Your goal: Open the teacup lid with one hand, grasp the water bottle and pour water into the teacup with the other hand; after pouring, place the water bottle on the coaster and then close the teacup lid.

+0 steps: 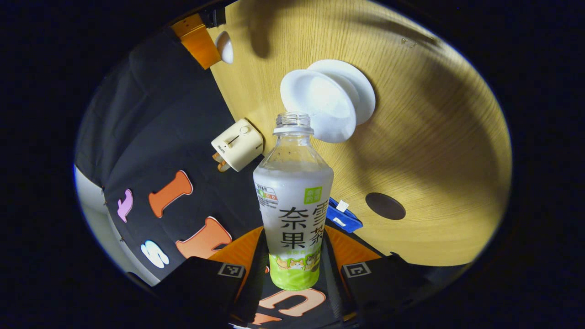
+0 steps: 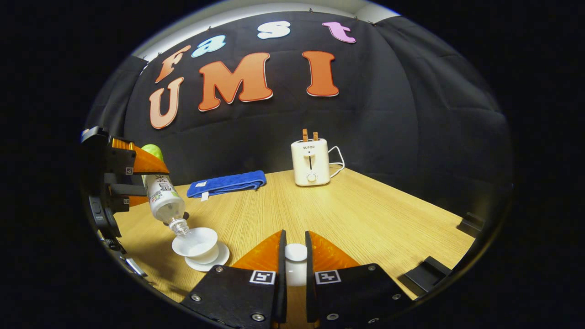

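Observation:
My left gripper [image 1: 295, 249] is shut on a clear water bottle [image 1: 292, 196] with a white and green label. The bottle is uncapped and tipped, its mouth right over the white teacup [image 1: 327, 103] on its saucer [image 1: 361, 89]. In the right gripper view the same bottle [image 2: 162, 194] slants mouth-down over the teacup [image 2: 195, 241], held by the left gripper [image 2: 130, 176] at the far left. My right gripper [image 2: 295, 235] is shut on the white teacup lid [image 2: 295, 260], held above the table. A dark round coaster [image 1: 385, 206] lies on the wood beside the cup.
A cream toaster [image 2: 311, 162] with toast in its slots stands at the back of the wooden table [image 2: 365, 214], its cord trailing right. A folded blue cloth [image 2: 227, 183] lies along the back edge. Dark clamps [image 2: 427, 269] grip the right table edge.

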`<state>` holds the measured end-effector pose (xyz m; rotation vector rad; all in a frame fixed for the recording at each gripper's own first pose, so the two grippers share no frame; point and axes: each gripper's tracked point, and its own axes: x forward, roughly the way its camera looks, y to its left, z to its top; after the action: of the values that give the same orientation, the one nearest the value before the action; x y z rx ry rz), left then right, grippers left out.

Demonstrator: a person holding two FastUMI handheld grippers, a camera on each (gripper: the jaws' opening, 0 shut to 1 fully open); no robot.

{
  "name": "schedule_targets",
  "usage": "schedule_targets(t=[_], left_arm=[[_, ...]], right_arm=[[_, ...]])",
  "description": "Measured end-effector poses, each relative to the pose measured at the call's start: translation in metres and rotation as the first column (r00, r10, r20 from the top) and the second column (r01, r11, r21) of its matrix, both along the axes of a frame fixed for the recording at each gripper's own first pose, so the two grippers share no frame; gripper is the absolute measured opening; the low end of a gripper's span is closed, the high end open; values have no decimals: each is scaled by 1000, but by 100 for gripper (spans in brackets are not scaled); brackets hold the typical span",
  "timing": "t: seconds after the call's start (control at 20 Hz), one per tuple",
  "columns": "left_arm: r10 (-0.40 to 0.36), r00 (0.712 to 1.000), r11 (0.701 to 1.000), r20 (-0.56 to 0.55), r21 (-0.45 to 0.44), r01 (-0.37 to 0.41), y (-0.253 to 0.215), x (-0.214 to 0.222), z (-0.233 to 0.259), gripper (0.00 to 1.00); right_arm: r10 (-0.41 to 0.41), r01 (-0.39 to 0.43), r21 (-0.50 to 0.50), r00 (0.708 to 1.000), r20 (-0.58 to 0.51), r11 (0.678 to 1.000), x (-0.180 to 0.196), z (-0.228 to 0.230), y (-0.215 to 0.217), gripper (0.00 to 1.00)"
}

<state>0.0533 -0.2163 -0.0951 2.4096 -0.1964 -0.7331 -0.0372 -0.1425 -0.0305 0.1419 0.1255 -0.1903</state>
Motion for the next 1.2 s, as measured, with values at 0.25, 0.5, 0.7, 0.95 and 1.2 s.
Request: schedule_targets(t=[0.25, 0.5, 0.7, 0.95, 1.2], left_arm=[[157, 978, 971, -136, -157, -178, 20, 2, -21, 60], [260, 926, 879, -273, -331, -344, 35, -7, -36, 60], [297, 883, 798, -364, -413, -439, 38, -7, -46, 60], [297, 832, 688, -469, -499, -527, 38, -19, -48, 60], [291, 746, 525, -598, -552, -648, 38, -24, -49, 60]], right_arm=[[-1, 1, 10, 1000, -3, 1000, 1, 0, 0, 17], [4, -4, 9, 1000, -3, 1000, 0, 2, 2, 17], [10, -10, 3, 1000, -3, 1000, -1, 4, 5, 17], [15, -15, 2, 1000, -10, 1000, 0, 5, 10, 17], [18, -18, -4, 1000, -8, 1000, -1, 8, 13, 17]])
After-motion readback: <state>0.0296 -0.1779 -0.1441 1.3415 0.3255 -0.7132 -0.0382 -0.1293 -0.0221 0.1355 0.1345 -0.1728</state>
